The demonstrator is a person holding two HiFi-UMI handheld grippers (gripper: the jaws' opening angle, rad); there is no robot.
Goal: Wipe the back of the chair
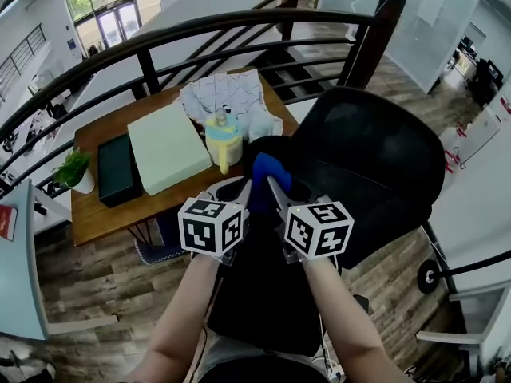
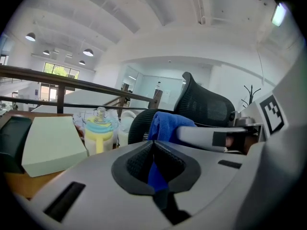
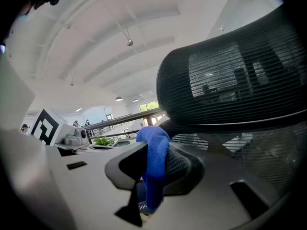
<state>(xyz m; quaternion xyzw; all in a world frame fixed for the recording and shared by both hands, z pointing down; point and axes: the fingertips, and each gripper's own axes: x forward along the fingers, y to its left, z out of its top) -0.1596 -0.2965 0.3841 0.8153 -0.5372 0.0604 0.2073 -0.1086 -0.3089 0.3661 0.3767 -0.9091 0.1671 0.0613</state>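
I have the blue cloth (image 1: pixel 266 180) pinched from both sides: the left hand-held gripper (image 2: pixel 154 163) and the right hand-held gripper (image 3: pixel 152 170) are each closed on a fold of it, bunched close by the black mesh chair back (image 1: pixel 375 154), though I cannot tell whether it touches. I judge the cloth light, soft and limp, best held by a thick fold, while the mesh should give under pressure. I can read no brand or writing, only the square markers on the gripper cubes (image 1: pixel 211 226).
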